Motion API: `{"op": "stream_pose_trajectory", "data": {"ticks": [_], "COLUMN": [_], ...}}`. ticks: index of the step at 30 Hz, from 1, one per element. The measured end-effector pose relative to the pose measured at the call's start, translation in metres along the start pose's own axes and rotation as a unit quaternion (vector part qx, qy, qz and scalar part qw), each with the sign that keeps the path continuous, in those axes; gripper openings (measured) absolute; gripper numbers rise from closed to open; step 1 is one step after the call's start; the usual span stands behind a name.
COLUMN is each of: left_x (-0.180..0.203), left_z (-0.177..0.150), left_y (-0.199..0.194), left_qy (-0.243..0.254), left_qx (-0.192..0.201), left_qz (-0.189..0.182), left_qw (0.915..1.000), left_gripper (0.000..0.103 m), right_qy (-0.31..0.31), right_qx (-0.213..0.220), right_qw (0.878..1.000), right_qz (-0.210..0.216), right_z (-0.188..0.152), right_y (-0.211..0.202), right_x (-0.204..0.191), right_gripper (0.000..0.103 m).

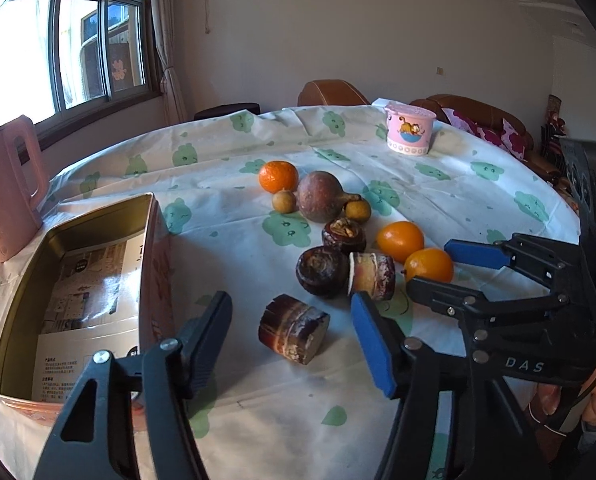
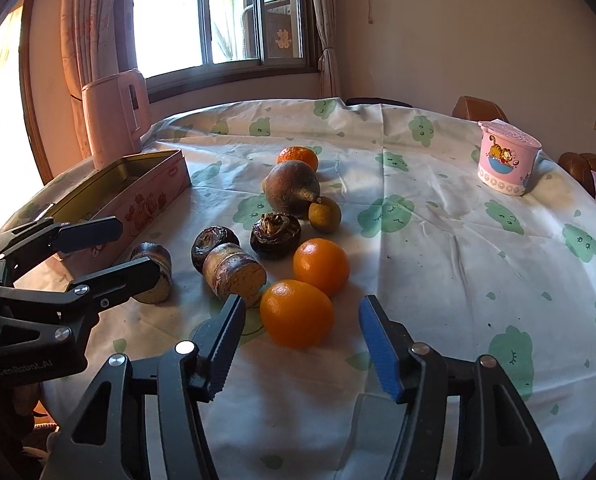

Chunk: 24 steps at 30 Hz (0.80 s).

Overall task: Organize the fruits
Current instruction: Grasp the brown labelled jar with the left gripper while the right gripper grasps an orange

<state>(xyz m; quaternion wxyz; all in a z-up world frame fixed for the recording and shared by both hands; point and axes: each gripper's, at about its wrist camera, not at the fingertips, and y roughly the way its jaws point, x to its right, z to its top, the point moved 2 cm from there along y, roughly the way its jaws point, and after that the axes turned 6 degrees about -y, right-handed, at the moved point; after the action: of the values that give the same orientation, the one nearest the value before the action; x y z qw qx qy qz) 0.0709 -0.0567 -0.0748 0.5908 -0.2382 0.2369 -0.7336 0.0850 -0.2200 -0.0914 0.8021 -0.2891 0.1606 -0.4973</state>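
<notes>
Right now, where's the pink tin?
The pink tin sits open at the table's left edge in the left wrist view, in front of the pink kettle, just left of the left gripper.

Both tools are black plastic with silver rivets; the left hand-held gripper (image 1: 294,344) and right hand-held gripper (image 2: 303,346) each pair one ribbed black pad with one blue pad; white lettering marks their bodies

Kettle (image 1: 6,188) cut off at the frame's left edge beside the tin (image 1: 82,280); print on the tin's paper liner (image 1: 78,320) too small to read.
</notes>
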Motion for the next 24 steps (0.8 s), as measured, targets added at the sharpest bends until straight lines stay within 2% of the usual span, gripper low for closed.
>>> {"op": "stream_pose_trajectory", "data": {"ticks": [4,8,11,13,15,24], "left_x": [0.001,0.005,0.007,0.006,0.004,0.005], "left_z": [0.002,0.002,0.001,0.001,0.001,0.0], "left_y": [0.007,0.013,0.016,0.017,0.019,0.01], "left_qy": [0.004,0.018,0.024,0.022,0.017,0.02], "left_qx": [-0.016,-0.02,-0.032,-0.037,-0.042,-0.01], "left_qz": [-0.004,0.004,-0.005,-0.009,-0.013,-0.009], "left_qw": [0.9999,0.9996,0.9992,0.999,0.9989,0.9997], "left_gripper": [0.062,0.062,0.05,0.05,0.042,0.041], "right_qy": [-0.005,-0.005,-0.004,-0.008,-0.01,-0.008], "right_qx": [-0.014,-0.029,-0.033,-0.032,-0.031,-0.004], "right_qw": [1.0,0.999,0.999,0.999,0.999,1.0], "right_qz": [0.007,0.017,0.021,0.018,0.016,0.019], "right_z": [0.0,-0.001,0.0,0.0,0.0,0.0], "right_y": [0.005,0.009,0.011,0.011,0.011,0.003], "right_x": [-0.002,-0.002,-0.001,-0.003,-0.003,-0.002], "right_gripper": [0.058,0.047,0.044,0.041,0.041,0.04]}}
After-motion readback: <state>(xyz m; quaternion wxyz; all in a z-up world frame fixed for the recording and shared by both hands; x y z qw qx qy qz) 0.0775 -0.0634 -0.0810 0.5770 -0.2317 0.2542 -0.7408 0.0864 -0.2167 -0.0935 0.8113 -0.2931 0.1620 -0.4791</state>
